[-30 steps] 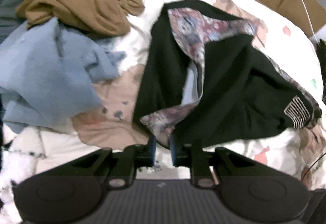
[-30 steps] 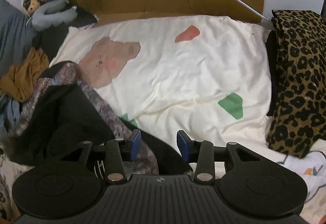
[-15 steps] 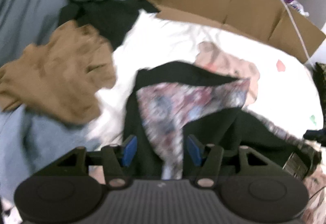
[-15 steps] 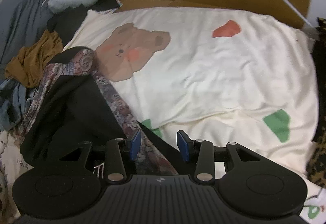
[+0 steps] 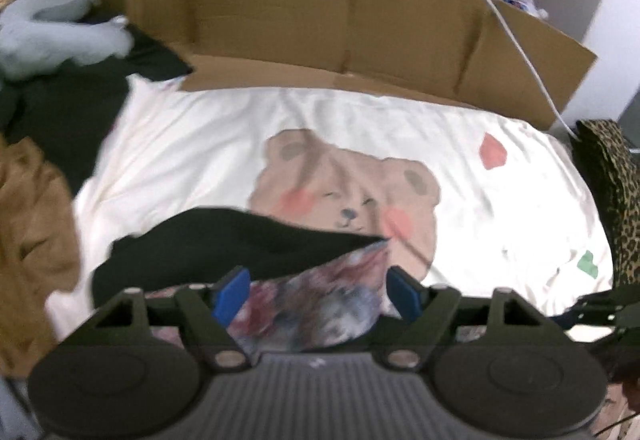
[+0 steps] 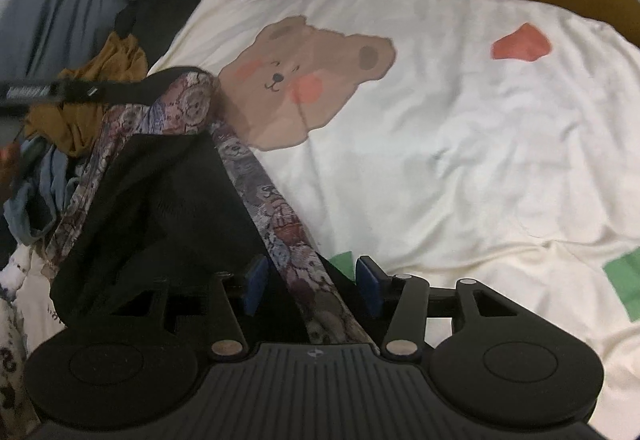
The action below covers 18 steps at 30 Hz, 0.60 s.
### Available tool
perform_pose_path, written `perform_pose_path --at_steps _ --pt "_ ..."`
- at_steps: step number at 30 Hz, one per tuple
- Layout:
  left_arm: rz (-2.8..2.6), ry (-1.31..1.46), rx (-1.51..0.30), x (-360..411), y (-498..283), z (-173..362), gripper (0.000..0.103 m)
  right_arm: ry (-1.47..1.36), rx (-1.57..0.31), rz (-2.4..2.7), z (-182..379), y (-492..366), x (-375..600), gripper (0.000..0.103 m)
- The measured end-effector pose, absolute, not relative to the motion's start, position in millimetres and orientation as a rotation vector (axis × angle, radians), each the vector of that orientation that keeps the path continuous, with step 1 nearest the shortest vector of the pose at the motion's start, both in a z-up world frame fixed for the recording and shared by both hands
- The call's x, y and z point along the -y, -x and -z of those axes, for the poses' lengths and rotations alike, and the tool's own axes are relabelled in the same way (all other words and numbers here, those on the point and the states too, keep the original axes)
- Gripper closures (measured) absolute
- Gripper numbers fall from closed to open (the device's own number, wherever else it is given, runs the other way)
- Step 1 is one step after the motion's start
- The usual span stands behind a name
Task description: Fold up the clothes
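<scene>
A second ago my left gripper [image 5: 316,294] pinched the hem of the black garment [image 6: 160,200]; now its jaws are opening, pads clear of the patterned lining [image 5: 312,300] lying loose between them. My right gripper [image 6: 310,286] is opening too, its pads not touching the bear-print lining band between them. I judge that one fold is laid. The garment lies crumpled at the left edge of the cream bear-print duvet [image 6: 440,144], soft matte black outside, woven print inside. A mustard top [image 5: 32,240] is bunched just beside it.
</scene>
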<state>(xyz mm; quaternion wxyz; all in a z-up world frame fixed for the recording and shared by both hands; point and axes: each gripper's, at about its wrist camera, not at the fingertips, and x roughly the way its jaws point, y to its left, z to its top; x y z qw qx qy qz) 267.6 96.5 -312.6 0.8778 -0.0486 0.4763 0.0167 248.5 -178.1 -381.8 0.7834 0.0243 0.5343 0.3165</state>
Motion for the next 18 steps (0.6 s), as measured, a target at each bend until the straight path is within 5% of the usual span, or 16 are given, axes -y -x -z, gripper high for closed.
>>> perform_pose_path --at_steps 7,9,10,11,13,18 --pt "-0.025 0.034 -1.033 -79 -285 337 0.030 -0.066 -1.186 -0.703 395 -254 166 0.047" --pt "-0.032 0.048 -1.058 -83 -284 341 0.054 -0.069 -1.186 -0.726 395 -253 163 0.048" --pt "-0.035 0.055 -1.071 -85 -284 343 0.066 -0.072 -1.188 -0.741 395 -253 162 0.052" --pt "-0.039 0.062 -1.083 -87 -284 345 0.091 -0.075 -1.190 -0.756 394 -252 160 0.066" --pt "-0.043 0.061 -1.091 -90 -280 342 0.096 -0.053 -1.204 -0.757 394 -251 156 0.100" --pt "-0.096 0.012 -1.065 -100 -263 322 0.100 -0.068 -1.182 -0.754 386 -246 162 0.101"
